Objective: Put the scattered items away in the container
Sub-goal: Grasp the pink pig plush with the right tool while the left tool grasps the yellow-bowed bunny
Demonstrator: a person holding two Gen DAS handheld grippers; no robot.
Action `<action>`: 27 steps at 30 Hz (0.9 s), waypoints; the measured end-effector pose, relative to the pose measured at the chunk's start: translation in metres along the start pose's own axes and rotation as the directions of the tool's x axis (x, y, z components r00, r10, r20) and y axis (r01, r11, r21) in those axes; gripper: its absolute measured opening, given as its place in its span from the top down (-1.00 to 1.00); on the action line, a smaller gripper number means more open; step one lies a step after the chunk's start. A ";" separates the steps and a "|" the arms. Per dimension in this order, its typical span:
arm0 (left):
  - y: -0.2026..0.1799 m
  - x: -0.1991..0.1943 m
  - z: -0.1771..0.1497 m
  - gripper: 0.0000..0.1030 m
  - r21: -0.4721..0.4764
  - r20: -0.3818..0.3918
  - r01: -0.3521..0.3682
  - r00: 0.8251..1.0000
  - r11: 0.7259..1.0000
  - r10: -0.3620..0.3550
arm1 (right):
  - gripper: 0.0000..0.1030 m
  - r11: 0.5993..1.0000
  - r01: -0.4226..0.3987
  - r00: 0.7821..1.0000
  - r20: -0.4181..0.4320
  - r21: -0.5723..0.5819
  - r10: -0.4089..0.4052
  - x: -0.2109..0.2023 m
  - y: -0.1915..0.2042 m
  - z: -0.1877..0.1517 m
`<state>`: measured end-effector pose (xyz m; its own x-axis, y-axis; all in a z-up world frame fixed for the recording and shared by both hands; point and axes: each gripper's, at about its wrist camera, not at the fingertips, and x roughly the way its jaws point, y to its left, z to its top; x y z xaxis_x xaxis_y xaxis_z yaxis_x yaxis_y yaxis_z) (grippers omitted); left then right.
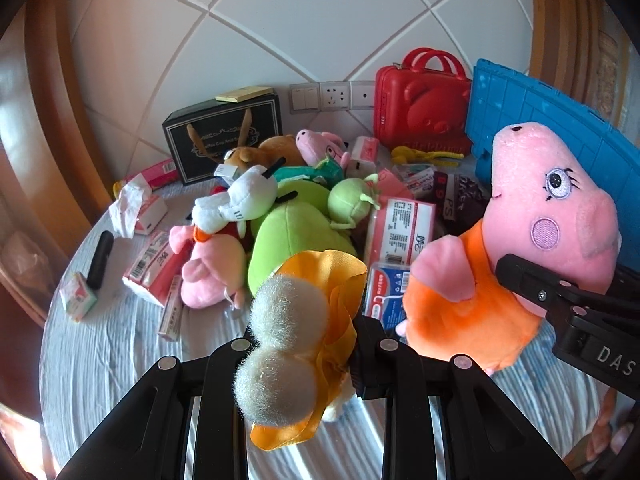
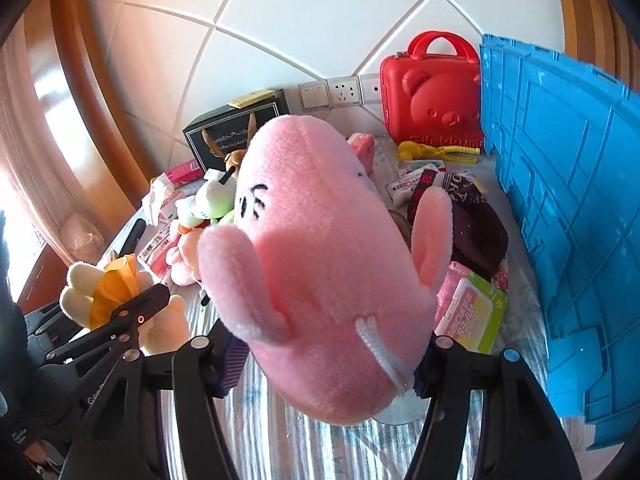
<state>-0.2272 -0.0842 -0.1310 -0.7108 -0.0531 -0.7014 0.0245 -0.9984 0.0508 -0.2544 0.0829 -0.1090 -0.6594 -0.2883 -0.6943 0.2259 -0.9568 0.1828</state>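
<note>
My left gripper is shut on a cream plush toy with an orange ribbon and holds it above the striped sheet. In the right wrist view the same toy and the left gripper show at the lower left. My right gripper is shut on the head of a pink pig plush, which fills the middle of that view. The left wrist view shows the pig in its orange dress at the right, one black finger pressed to its cheek. The blue crate stands on the right.
A pile of plush toys, with a green one on top, lies mid-bed among tissue packs. A red bear case and a black gift box stand at the wall. A wipes pack and a dark knit piece lie beside the crate.
</note>
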 end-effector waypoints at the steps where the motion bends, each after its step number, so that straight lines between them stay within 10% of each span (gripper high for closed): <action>1: 0.002 -0.005 0.002 0.49 -0.003 0.011 -0.001 1.000 1.000 0.001 | -0.20 1.000 0.001 1.000 0.010 -0.007 -0.001 -0.004 0.003 0.003; 17: 0.034 -0.062 0.033 0.49 -0.011 0.158 0.013 0.987 1.000 -0.011 | -0.20 0.995 0.055 0.983 0.178 -0.081 -0.040 -0.061 0.058 0.044; 27: -0.013 -0.077 0.074 0.49 0.005 0.241 0.068 0.968 0.998 -0.067 | -0.20 0.989 0.127 0.943 0.318 -0.071 -0.098 -0.116 0.028 0.079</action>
<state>-0.2248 -0.0654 -0.0251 -0.8590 0.0201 -0.5115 -0.0273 -0.9996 0.0066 -0.2282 0.0867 0.0317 -0.8721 -0.1894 -0.4511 0.1906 -0.9807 0.0432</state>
